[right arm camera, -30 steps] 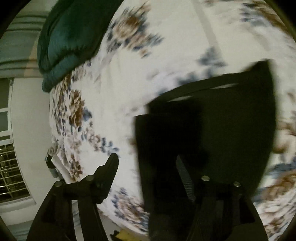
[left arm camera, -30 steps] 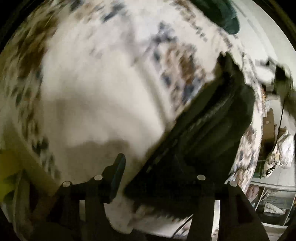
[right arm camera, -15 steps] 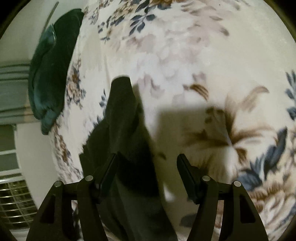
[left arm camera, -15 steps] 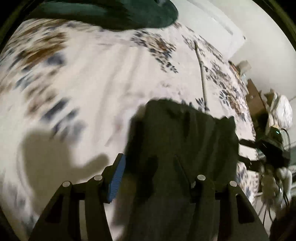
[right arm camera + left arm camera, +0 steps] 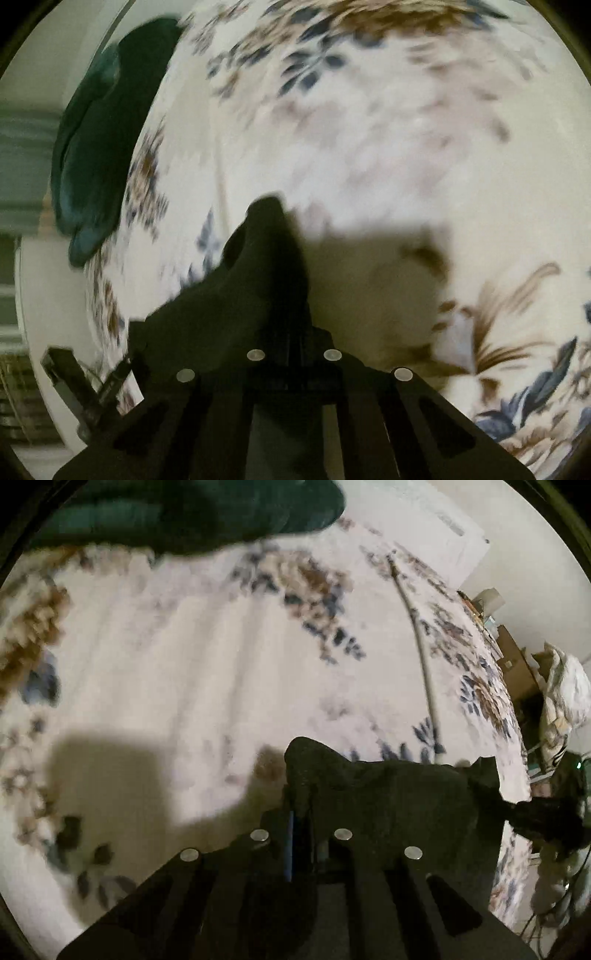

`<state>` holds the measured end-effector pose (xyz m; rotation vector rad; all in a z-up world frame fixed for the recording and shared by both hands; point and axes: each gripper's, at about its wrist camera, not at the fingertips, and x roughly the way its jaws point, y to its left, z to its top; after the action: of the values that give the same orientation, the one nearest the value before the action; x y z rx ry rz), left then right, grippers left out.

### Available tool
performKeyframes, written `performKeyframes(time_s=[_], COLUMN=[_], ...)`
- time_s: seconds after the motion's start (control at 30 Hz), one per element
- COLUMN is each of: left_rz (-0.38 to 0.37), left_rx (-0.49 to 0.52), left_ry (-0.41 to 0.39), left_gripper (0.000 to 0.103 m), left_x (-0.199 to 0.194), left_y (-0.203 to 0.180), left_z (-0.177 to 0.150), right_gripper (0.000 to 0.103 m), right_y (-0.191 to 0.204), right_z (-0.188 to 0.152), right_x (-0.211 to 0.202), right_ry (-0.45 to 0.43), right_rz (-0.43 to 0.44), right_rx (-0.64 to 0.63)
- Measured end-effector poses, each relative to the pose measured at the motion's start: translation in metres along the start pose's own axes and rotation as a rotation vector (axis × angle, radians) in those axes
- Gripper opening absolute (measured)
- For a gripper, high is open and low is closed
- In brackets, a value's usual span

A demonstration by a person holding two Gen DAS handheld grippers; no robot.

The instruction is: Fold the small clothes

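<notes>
Left wrist view shows the left gripper (image 5: 301, 834) clamped on one corner of the black garment (image 5: 391, 797) and the right gripper (image 5: 293, 347) pinching another, the cloth lifted just above the floral bedsheet (image 5: 177, 657), so folding seems barely begun.

The bed (image 5: 177, 672) is covered by a cream sheet printed with brown and blue flowers, and it fills the space ahead of both pairs of fingers. A dark green blanket (image 5: 192, 513) lies bunched on it at the far end, well beyond the left fingers (image 5: 266, 825) and off to the left of the right fingers (image 5: 328, 343). A thin pale stick (image 5: 421, 653) lies on the sheet ahead and right of the left fingers.
</notes>
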<state>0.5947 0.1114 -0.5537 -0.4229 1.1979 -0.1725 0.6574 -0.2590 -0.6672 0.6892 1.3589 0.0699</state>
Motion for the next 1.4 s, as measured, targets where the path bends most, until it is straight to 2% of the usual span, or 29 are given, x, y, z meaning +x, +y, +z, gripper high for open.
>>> performKeyframes(time_s=[0.1,0.13,0.17,0.2,0.23,0.27,0.3,0.37,0.43,0.5,0.53,0.6,0.67,0.73,0.77,0.8,0.9,0.93,0.97,1.0,1.03,1.1,1.2,1.23,1.27,1.3,1.33,1.37,1.4], left_rz=[-0.025,-0.037,-0.053,-0.082,-0.106,-0.123,-0.139,-0.128,-0.117,-0.067,-0.050,-0.017,-0.026,-0.020,-0.004,0.004,0.017,0.016,0.013,0.015,0.033,0.021,-0.045,-0.037,-0.033,-0.042,-0.037,-0.029,-0.036], left_rx=[-0.037,-0.044,-0.053,-0.056,-0.059,-0.061,-0.060,-0.056,-0.065,-0.060,-0.057,-0.083,-0.120,-0.129,-0.118,-0.112,-0.120,-0.125,-0.132,-0.132,-0.127,-0.126,-0.109,-0.109,-0.109,-0.110,-0.112,-0.113,-0.123], left_ry=[0.054,0.053,0.040,0.028,0.017,0.007,-0.006,-0.017,0.007,0.047,0.075,0.134,0.166,0.158,0.143,0.139,0.114,0.109,0.100,0.092,0.082,0.086,0.111,0.122,0.137,0.144,0.143,0.141,0.142], left_gripper=[0.010,0.011,0.017,0.021,0.025,0.035,0.040,0.055,0.055,0.055,0.055,0.055,0.055,0.052,0.027,0.009,0.005,0.005,0.005,0.004,0.003,0.003,0.006,0.008,0.015,0.021,0.030,0.041,0.046], left_x=[-0.001,-0.009,-0.024,-0.040,-0.055,-0.073,-0.094,-0.126,-0.153,-0.163,-0.167,-0.164,-0.156,-0.148,-0.143,-0.138,-0.137,-0.139,-0.143,-0.148,-0.152,-0.158,-0.169,-0.172,-0.178,-0.183,-0.191,-0.199,-0.206], left_y=[0.005,0.007,0.010,0.013,0.015,0.019,0.023,0.032,0.042,0.046,0.050,0.054,0.059,0.060,0.058,0.057,0.052,0.052,0.055,0.057,0.059,0.062,0.055,0.053,0.052,0.051,0.051,0.052,0.053], left_z=[-0.002,-0.007,-0.014,-0.024,-0.035,-0.050,-0.068,-0.107,-0.156,-0.194,-0.223,-0.261,-0.291,-0.311,-0.318,-0.320,-0.319,-0.318,-0.318,-0.318,-0.317,-0.318,-0.321,-0.324,-0.328,-0.333,-0.341,-0.351,-0.363], right_gripper=[0.005,0.015,0.024,0.043,0.054,0.056,0.057,0.057,0.057,0.057,0.057,0.057,0.057,0.057,0.057,0.057,0.058,0.047,0.031,0.006,0.006,0.006,0.006,0.007,0.010,0.021,0.035,0.043,0.053], right_y=[0.003,0.005,0.008,0.008,0.008,0.005,0.002,-0.014,-0.036,-0.059,-0.073,-0.095,-0.114,-0.127,-0.131,-0.132,-0.122,-0.116,-0.110,-0.108,-0.106,-0.102,-0.097,-0.095,-0.093,-0.097,-0.101,-0.105,-0.111], right_z=[0.001,-0.002,-0.010,-0.018,-0.030,-0.047,-0.062,-0.105,-0.158,-0.211,-0.245,-0.298,-0.346,-0.386,-0.401,-0.414,-0.429,-0.430,-0.433,-0.435,-0.437,-0.439,-0.441,-0.440,-0.432,-0.433,-0.436,-0.441,-0.447], right_x=[0.007,0.005,0.001,-0.005,-0.014,-0.026,-0.034,-0.052,-0.064,-0.065,-0.063,-0.054,-0.042,-0.026,-0.019,-0.012,-0.004,-0.004,-0.007,-0.010,-0.013,-0.019,-0.020,-0.019,-0.020,-0.022,-0.024,-0.027,-0.029], right_ry=[0.037,0.046,0.073,0.083,0.094,0.104,0.118,0.158,0.198,0.254,0.284,0.340,0.385,0.423,0.427,0.417,0.338,0.321,0.288,0.278,0.274,0.253,0.258,0.267,0.284,0.300,0.317,0.330,0.346], right_rz=[-0.025,-0.025,-0.033,-0.031,-0.018,0.000,0.007,0.009,-0.002,-0.013,-0.023,-0.037,-0.023,-0.004,-0.009,-0.016,-0.047,-0.065,-0.075,-0.050,-0.060,-0.102,-0.101,-0.095,-0.082,-0.059,-0.028,-0.002,0.015], right_rx=[0.012,0.007,-0.002,-0.011,-0.025,-0.046,-0.057,-0.069,-0.052,-0.016,0.010,0.049,0.108,0.153,0.160,0.149,0.074,0.051,0.040,0.045,0.051,0.046,0.053,0.041,0.039,0.051,0.065,0.078,0.092])
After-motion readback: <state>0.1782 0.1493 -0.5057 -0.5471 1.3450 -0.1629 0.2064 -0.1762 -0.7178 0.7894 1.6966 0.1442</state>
